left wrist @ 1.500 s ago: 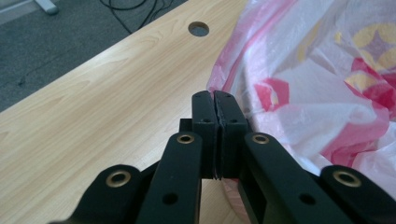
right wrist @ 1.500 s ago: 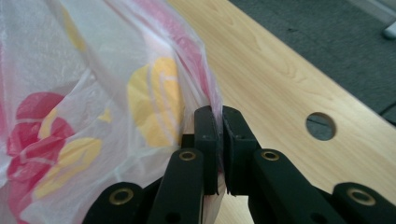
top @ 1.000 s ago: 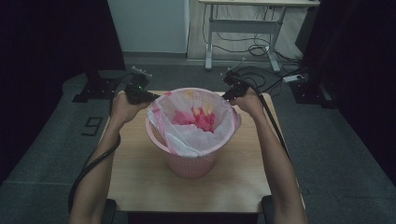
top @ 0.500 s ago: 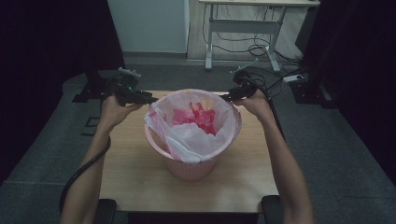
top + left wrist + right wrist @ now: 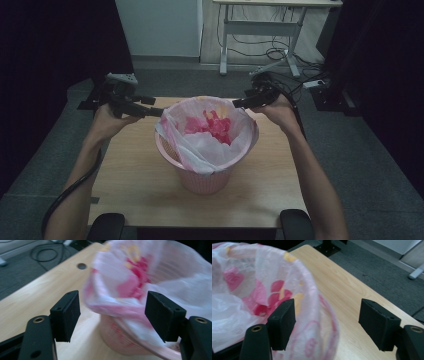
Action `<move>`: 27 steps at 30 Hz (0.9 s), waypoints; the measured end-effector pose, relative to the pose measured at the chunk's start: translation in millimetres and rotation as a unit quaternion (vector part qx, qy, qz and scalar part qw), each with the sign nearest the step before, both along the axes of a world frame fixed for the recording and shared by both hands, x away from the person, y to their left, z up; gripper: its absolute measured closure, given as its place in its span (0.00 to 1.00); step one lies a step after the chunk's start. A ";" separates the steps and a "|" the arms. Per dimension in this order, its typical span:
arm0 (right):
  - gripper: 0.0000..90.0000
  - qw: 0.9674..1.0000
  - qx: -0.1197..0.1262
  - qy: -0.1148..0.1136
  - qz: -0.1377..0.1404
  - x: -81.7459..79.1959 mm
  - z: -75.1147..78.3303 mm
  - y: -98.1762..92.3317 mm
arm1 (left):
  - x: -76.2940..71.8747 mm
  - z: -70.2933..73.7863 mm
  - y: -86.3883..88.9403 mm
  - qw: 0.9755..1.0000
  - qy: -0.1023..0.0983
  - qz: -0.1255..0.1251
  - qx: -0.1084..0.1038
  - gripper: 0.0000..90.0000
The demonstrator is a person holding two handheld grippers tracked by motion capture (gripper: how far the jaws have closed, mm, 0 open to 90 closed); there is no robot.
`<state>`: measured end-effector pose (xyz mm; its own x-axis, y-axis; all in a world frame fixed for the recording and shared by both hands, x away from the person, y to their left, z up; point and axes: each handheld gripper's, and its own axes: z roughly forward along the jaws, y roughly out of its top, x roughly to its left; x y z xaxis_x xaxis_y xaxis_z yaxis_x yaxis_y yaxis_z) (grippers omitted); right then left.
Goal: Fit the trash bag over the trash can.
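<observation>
A pink basket [image 5: 205, 177] lined with a white bag printed in pink and red [image 5: 210, 125] stands mid-table. My left gripper [image 5: 159, 112] hovers at the bag's left rim and my right gripper [image 5: 236, 104] at its far right rim. Both sets of jaws have just been opening. In the left gripper view the gripper [image 5: 112, 312] stands open, and the bag's folded edge [image 5: 130, 282] passes between the pads without touching them, above the basket wall [image 5: 120, 340]. In the right gripper view the gripper [image 5: 327, 320] is open too, with the bag's rim [image 5: 312, 297] loose between its jaws.
The wooden table [image 5: 135, 175] has bare board around the basket and a small hole [image 5: 81, 265] near its far edge. Two black armrests [image 5: 107, 225] sit at the front edge. Beyond it are a white desk frame [image 5: 260, 30], floor cables and dark curtains.
Both hands have lifted and drawn outward from the bag's rim. Both grippers went from shut at the bag's edge to open, and the edge now lies loose.
</observation>
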<state>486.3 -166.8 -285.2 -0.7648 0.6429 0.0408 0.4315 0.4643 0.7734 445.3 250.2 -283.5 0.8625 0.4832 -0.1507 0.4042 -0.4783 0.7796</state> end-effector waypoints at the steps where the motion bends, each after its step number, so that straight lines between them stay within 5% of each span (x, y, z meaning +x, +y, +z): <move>1: 0.31 1.000 -0.009 0.003 0.006 -0.4 -3.8 7.5 | -5.5 0.1 -2.7 1.000 -0.001 -0.011 0.000 0.32; 8: 0.33 0.999 -0.043 0.009 0.009 1.0 -16.2 26.4 | -30.9 -2.5 -15.0 0.999 0.002 -0.034 0.029 0.39; 13: 0.39 0.998 -0.069 0.002 0.000 2.8 -23.4 35.7 | -38.7 -8.5 -8.0 0.999 -0.012 -0.012 0.046 0.66; 19: 0.41 0.996 -0.087 0.006 -0.005 4.4 -26.9 36.1 | -45.1 -10.7 -2.4 0.999 -0.025 -0.002 0.043 0.98; 22: 0.42 0.996 -0.092 0.005 -0.012 5.2 -27.7 35.0 | -49.2 -9.5 -1.1 0.998 -0.037 0.000 0.042 1.00; 27: 0.50 0.995 -0.099 0.012 -0.021 5.1 -27.5 31.6 | -59.4 -15.2 17.5 0.999 -0.034 -0.005 0.009 1.00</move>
<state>491.4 -135.2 -312.7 -0.7372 0.6718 -0.0715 0.4715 0.5874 0.6577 385.9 267.6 -298.7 0.8756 0.4760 -0.0824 0.3448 -0.4963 0.7968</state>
